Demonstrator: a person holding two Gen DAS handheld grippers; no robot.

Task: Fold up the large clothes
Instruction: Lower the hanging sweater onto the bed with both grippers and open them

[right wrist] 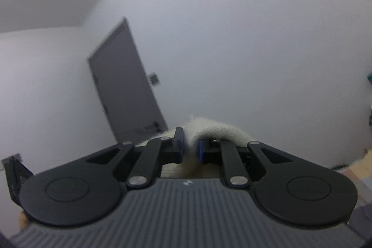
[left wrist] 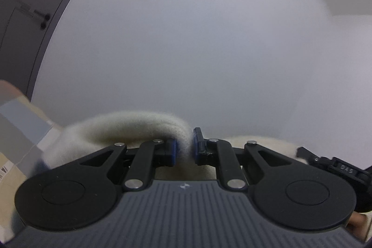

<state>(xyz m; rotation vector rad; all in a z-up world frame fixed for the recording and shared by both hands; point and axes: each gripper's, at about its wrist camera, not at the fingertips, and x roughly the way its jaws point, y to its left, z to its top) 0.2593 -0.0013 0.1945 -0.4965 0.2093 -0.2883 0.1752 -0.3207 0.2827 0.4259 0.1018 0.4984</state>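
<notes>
**Both Hand-Held Grippers Clamped on a Cream Knit Garment, Raised Toward the Wall**

1. Left hand-held gripper: clenched on a fold of the cream knit garment. The blue pads pinch a narrow ridge of fabric; the remainder bulges out toward 10 o'clock and drops below the body of the tool. The narrow gap between the pads is consistent with a grip on a thick, doubled edge.

2. Right hand-held gripper: likewise grasping the cream knit garment. Here the fabric drapes over the linkage toward 2 o'clock and hangs beneath the jaws.

3. Reason for the hold (judgement): two pinch points on one edge, with both tools aimed roughly level at the wall, suggest the garment is lifted clear so that it hangs flat under its own weight before being laid down or doubled over. The supporting surface is not visible in either view.

4. Surroundings: a dark door stands at 10 o'clock of the right view. A cardboard box sits at 8 o'clock of the left view.

5. Markings: a black part at 4 o'clock of the left view carries the raised letters "DAS". A small emblem sits on the gripper body; it is not legible. Print on the box is too blurred to read.
</notes>
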